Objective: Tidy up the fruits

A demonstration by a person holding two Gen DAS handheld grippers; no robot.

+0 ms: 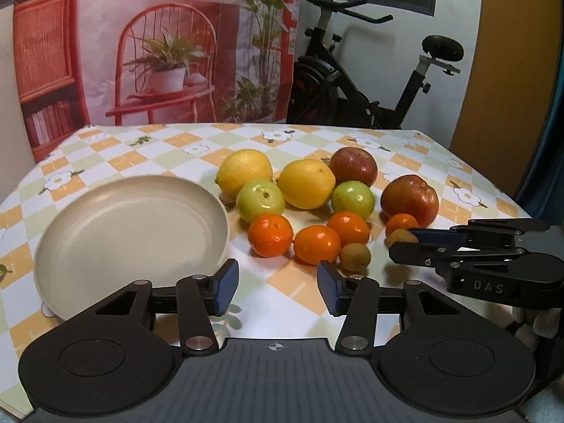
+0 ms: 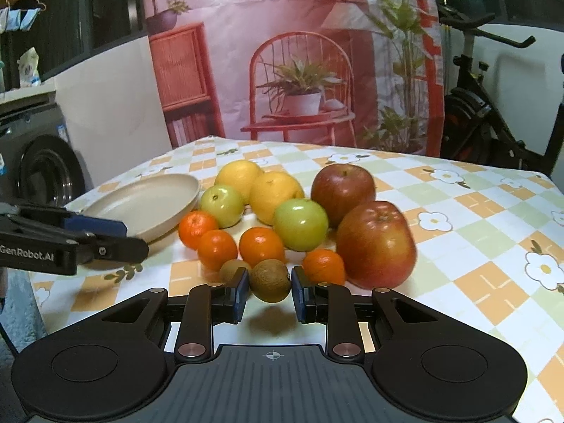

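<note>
In the left wrist view the left tool (image 1: 276,287) hangs with its jaws apart and empty over the table (image 1: 105,151) between the cream plate (image 1: 130,239) and the fruit, while in the right wrist view the right tool (image 2: 269,290) is clamped on a small brown fruit (image 2: 270,280) just before the tangerines (image 2: 261,241).

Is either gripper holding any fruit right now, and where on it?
The right gripper is shut on a small brown fruit, pads pressing its left and right sides. The left gripper is open, holding nothing.
</note>
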